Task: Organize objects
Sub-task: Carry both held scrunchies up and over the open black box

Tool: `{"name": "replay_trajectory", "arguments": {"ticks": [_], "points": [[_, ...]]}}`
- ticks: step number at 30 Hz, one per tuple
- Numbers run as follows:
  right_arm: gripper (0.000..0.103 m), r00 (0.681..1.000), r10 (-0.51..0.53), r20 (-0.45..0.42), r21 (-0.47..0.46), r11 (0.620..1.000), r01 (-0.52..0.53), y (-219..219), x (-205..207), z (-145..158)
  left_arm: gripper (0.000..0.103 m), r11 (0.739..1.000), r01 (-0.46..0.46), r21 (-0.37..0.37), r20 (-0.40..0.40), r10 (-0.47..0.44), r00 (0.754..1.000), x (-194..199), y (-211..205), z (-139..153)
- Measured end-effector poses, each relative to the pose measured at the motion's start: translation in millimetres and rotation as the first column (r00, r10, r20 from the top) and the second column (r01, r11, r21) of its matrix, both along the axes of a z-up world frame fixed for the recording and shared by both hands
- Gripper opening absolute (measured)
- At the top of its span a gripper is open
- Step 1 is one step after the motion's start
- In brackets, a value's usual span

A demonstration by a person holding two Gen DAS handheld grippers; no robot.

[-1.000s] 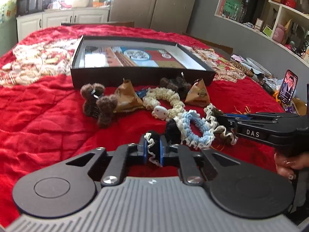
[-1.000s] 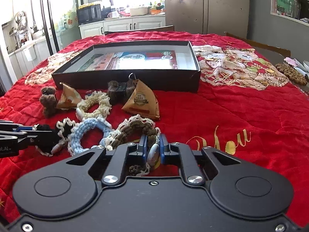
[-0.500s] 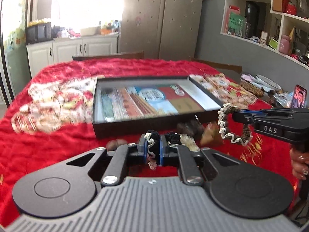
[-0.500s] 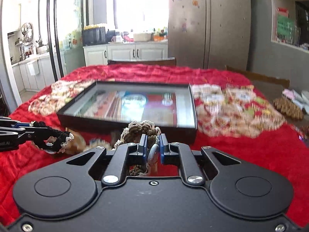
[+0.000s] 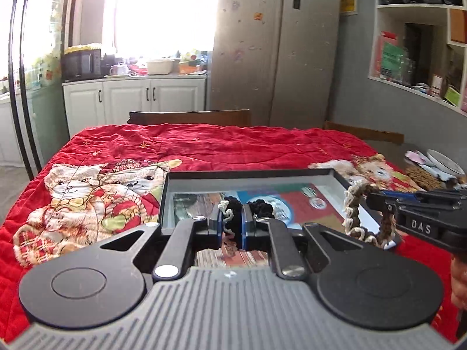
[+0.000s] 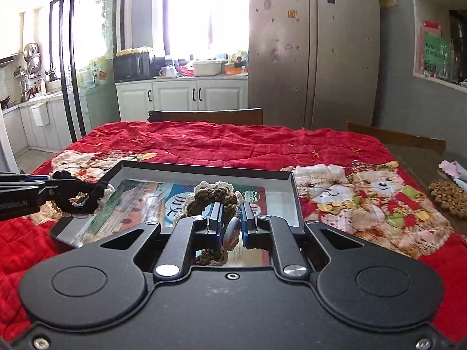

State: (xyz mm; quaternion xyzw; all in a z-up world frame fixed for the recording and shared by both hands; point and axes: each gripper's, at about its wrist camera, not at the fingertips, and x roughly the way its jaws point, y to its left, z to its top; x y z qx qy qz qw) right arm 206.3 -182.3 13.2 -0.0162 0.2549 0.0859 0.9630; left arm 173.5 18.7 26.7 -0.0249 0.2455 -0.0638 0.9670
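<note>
Black crocheted scrunchie (image 5: 233,213) with cream trim clamped in left claw (image 5: 232,227), held in the air above the near-left part of the open black box (image 5: 251,174). Right claw (image 6: 232,224) clamped on brown scrunchie (image 6: 214,197) with cream lace edge, also in the air above the box, near its near edge. Box sits on red quilt (image 6: 221,143) covering the table, printed picture on its floor. Teddy-bear prints on quilt at both sides of box.
</note>
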Motion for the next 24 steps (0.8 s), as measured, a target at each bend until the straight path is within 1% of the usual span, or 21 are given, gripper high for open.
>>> {"name": "replay_trajectory", "arguments": {"ticks": [6, 9, 12, 16, 24], "points": [[0.012, 0.999, -0.018, -0.031, 0.023, 1.000, 0.019, 5, 41, -18, 0.015, 0.999, -0.042, -0.010, -0.028, 0.042, 0.999, 42, 1, -13], [0.012, 0.999, -0.020, -0.050, 0.040, 0.999, 0.022, 5, 58, -28, 0.015, 0.998, -0.057, -0.003, -0.038, 0.057, 0.998, 58, 0, -21], [0.012, 0.998, -0.021, -0.057, 0.030, 0.999, 0.022, 9, 73, -37, 0.015, 0.998, -0.070, -0.001, -0.052, 0.070, 0.996, 73, -1, -29], [0.012, 0.999, -0.017, -0.052, -0.011, 1.000, 0.017, 18, 85, -45, 0.015, 0.997, -0.077, -0.004, -0.074, 0.077, 0.994, 84, -2, -38], [0.012, 0.997, -0.020, -0.072, -0.025, 1.000, 0.018, 23, 100, -56, 0.015, 0.997, -0.082, 0.010, -0.099, 0.083, 0.992, 99, -4, -50]]}}
